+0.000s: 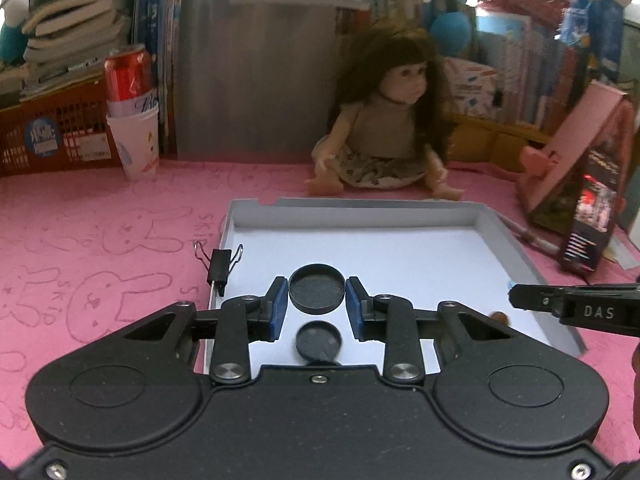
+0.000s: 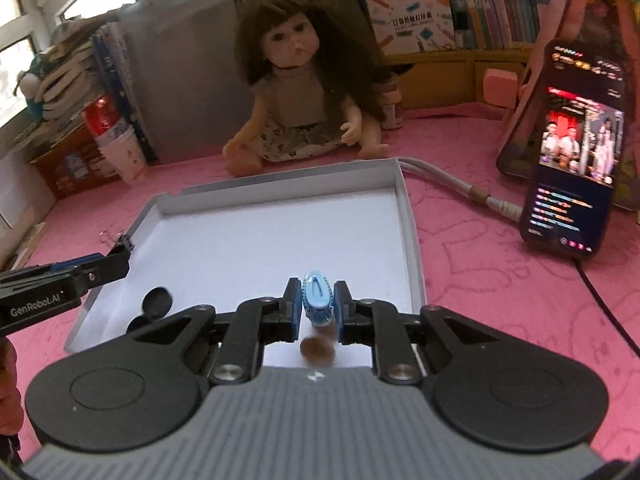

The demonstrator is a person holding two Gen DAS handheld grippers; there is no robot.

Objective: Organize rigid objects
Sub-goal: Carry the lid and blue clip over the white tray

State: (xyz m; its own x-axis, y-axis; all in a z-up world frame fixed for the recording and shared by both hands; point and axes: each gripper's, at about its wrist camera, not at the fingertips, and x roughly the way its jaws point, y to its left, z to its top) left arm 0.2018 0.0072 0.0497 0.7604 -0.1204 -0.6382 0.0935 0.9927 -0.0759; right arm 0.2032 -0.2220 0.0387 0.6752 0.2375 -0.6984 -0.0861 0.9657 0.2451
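The left tongs (image 1: 317, 295) reach forward, level and low, their blue-padded fingers (image 1: 280, 307) closed against the two sides of a round black lid (image 1: 317, 289). The right tongs (image 2: 317, 306) also point forward, tipped slightly downward, pads (image 2: 295, 307) pinching a small light-blue clip (image 2: 317, 298) held on edge. Each pair shows in the other's view, coming in from the side, well apart.

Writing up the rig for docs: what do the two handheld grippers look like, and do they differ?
Both share matte black linkage arms with silver pivot screws, two round black housings, and blue pads on the fingers. The left gripper has an all-black body; "GenRobot.AI" is printed on its side in the right wrist view. The right gripper has a ribbed grey body with a small white logo; "DAS" shows on its side. No cables visible.
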